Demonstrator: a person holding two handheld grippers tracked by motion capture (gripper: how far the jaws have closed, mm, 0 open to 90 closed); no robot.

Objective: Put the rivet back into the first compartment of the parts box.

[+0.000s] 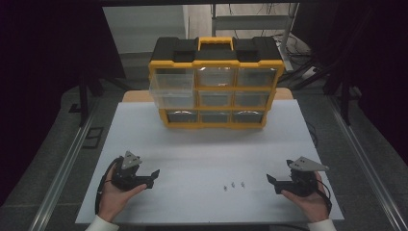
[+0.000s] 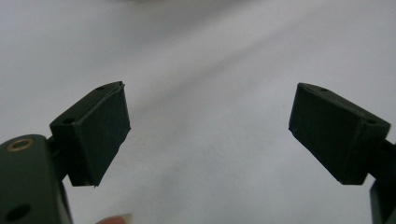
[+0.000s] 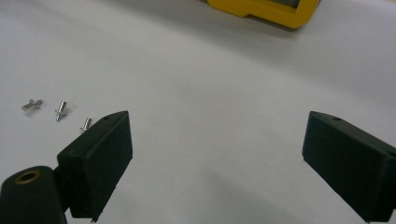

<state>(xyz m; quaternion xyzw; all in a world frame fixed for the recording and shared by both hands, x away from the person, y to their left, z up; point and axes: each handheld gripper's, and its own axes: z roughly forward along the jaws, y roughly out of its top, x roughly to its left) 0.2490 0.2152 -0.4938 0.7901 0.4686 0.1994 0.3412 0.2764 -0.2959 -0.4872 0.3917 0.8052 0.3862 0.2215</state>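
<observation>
Three small metal pins [image 1: 233,185] lie loose in a short row on the white tabletop [image 1: 207,144], near its front edge and somewhat right of centre, well apart from the yellow-and-black drawer organizer [image 1: 215,82] that stands upright at the far side. The right claw [image 1: 272,182] rests low over the tabletop to the right of the pins, near them but not touching, held in a hand [image 1: 310,197] at the front right corner; its jaws stand wide apart with nothing between them. From the right gripper view the pins [image 3: 58,111] sit just beyond and to the left of the near jaw of the right claw [image 3: 217,154], with a yellow corner of the organizer [image 3: 266,9] at the top edge. The left claw [image 1: 153,178] is held in the other hand [image 1: 115,195] at the front left, farther from the pins, pointing toward the middle of the tabletop. In the left gripper view the left claw [image 2: 210,133] is also spread wide and empty, over bare white surface. The organizer has nine clear drawers in three rows; its top-left drawer [image 1: 171,84] is pulled partly out toward the front.
</observation>
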